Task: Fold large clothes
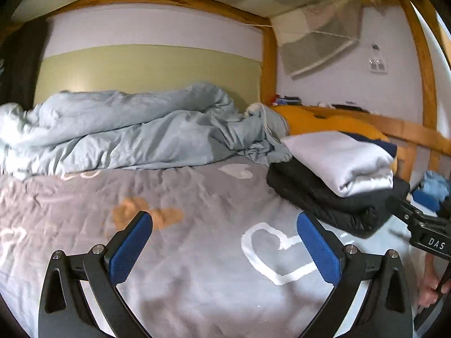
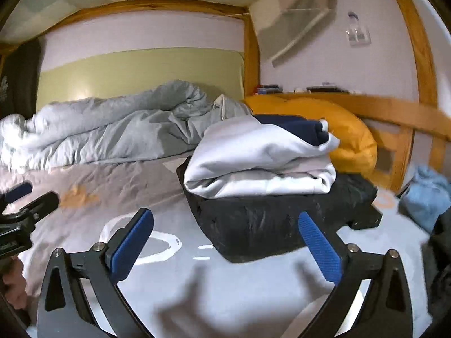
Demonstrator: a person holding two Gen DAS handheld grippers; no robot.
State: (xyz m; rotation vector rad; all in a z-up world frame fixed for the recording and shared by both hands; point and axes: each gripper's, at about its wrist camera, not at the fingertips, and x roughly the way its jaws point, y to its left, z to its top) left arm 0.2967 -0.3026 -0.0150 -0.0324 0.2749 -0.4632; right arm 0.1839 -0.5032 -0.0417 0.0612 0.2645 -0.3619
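2 folded garments stacked | white top point(image 2: 259, 163) lies crosswise on black one point(image 2: 267, 225) | left claw point(image 1: 225, 250), right claw point(image 2: 225, 250) wide open, empty

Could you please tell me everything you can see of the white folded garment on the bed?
The white folded garment looks like soft, thick fabric, folded into several layers with rounded edges. A navy part shows at its top. It lies flat on the black folded garment, which rests on the grey bedsheet. Behind it sit an orange cushion and a rumpled duvet. Neither gripper touches it.
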